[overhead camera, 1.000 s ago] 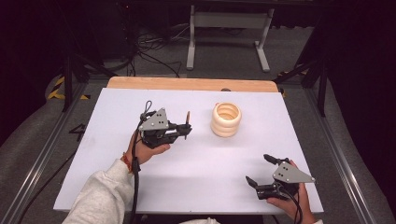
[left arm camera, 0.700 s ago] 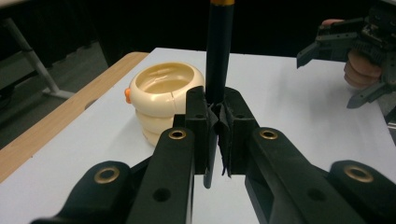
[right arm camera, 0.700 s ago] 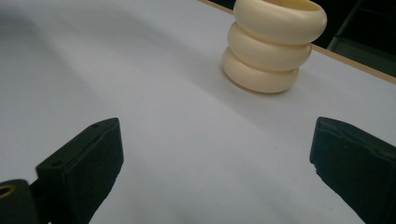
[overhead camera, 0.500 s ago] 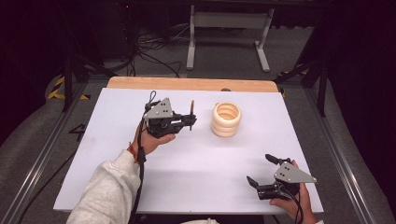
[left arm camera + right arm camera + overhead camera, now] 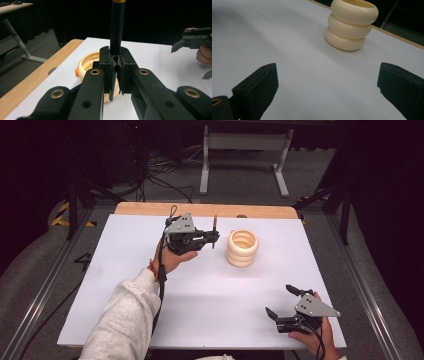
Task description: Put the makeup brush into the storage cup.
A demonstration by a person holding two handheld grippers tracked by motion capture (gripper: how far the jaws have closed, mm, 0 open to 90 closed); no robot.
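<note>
White desk (image 5: 125,270) carries the holder (image 5: 242,248). Left hand-held gripper (image 5: 214,236) clamps a pen (image 5: 115,30) upright, just beside it; centre the tip over the opening before lowering. Right hand-held gripper (image 5: 281,302) gapes wide, empty.

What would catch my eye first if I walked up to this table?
Probably the cream ribbed holder, like three stacked rings, standing alone toward the far middle of the white table. Just left of it, the left gripper is raised above the table, shut on a dark pen held upright with an orange band near its top. The right gripper sits open near the table's front right corner.
</note>
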